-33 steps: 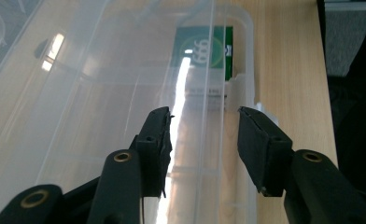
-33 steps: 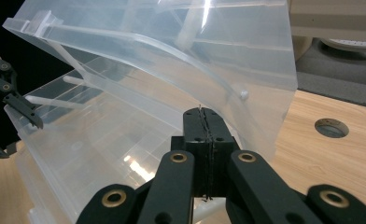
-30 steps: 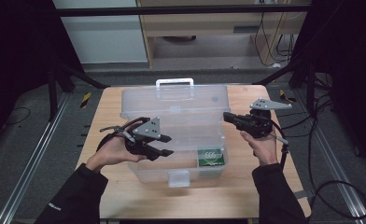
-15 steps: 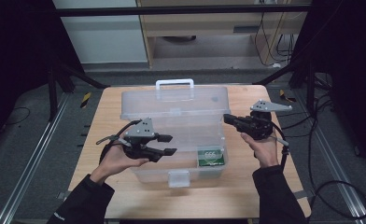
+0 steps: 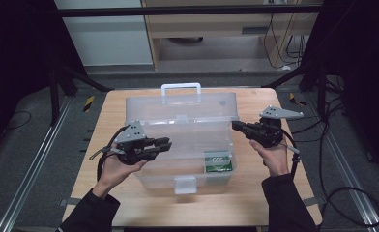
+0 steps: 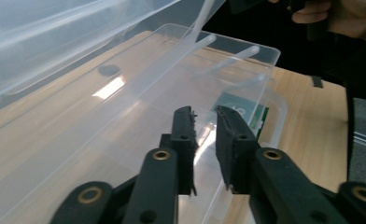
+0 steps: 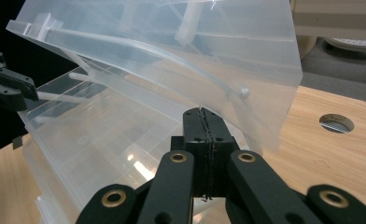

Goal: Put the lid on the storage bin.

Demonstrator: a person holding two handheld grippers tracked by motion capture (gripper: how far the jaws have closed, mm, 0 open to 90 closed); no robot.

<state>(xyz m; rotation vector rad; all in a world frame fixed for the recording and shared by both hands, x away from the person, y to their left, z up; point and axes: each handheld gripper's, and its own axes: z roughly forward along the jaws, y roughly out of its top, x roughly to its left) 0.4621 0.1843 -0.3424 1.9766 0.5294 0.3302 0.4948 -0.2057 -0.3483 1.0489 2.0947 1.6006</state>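
Observation:
A clear plastic box (image 5: 197,176) stands on the wooden table with its lid (image 5: 182,104) tilted up and back, white handle (image 5: 180,88) on top. A green packet (image 5: 218,162) lies in its front right corner, and the packet (image 6: 237,109) appears past my left jaws. My left gripper (image 5: 167,143) hovers over the box's left half. Its jaws have just been closing to a slim gap, and the left gripper (image 6: 204,114) has nothing visible between them. My right gripper (image 5: 235,126) is shut and empty, and in its own view the right gripper (image 7: 203,112) has its tips at the lid's right edge.
A white latch (image 5: 185,184) sticks out from the box's front wall. The table (image 5: 255,203) has bare wood in front of and beside the box, and a round hole (image 7: 336,122) at the right. Cables trail off the table's right side. A cabinet stands behind.
The left gripper's jaws went from spread wide to a narrow gap, and that hand shifted slightly over the box. The right gripper and the lid kept still.

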